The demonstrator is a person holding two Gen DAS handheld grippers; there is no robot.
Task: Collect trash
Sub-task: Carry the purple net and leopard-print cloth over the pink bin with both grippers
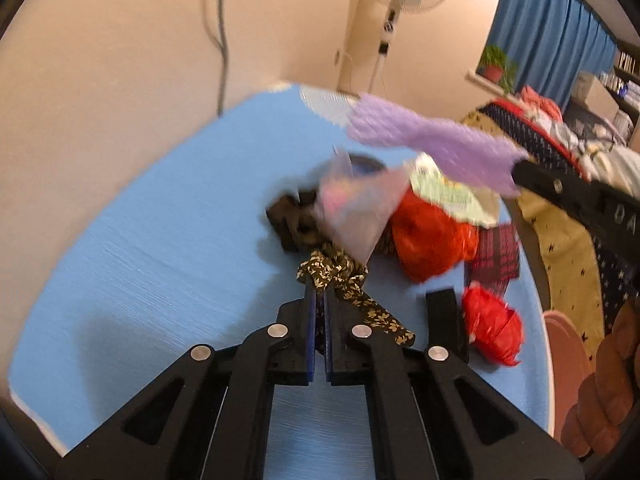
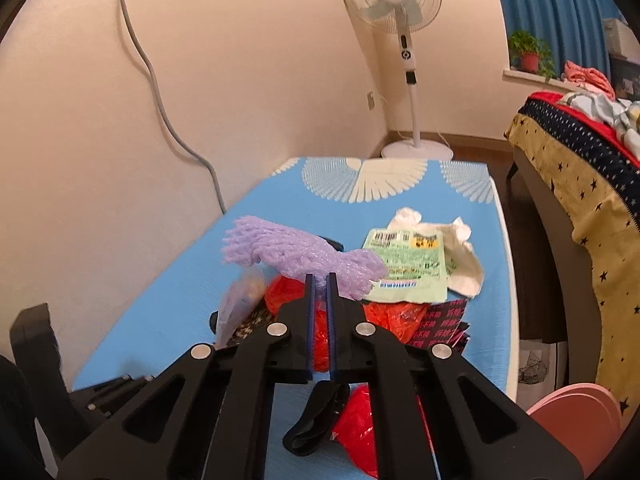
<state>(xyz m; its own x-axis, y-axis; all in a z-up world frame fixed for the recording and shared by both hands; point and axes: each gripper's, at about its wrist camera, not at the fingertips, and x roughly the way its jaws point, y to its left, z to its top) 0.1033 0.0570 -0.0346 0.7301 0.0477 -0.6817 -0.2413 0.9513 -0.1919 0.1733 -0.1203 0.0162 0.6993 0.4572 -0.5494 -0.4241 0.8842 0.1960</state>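
Foam net (image 2: 304, 250) pinched by right fingers (image 2: 321, 280); left fingers (image 1: 320, 292) grip floral cloth (image 1: 352, 288).

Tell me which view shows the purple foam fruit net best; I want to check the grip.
The right wrist view: the purple foam fruit net is sharp, pinched between the right gripper's shut fingers. The left wrist view shows it blurred, lifted above the pile.

Matt lilac foam net (image 2: 304, 254); glossy crinkled red plastic bag (image 1: 434, 240); printed floral cloth (image 1: 344, 280); smooth blue tablecloth (image 2: 168, 300).
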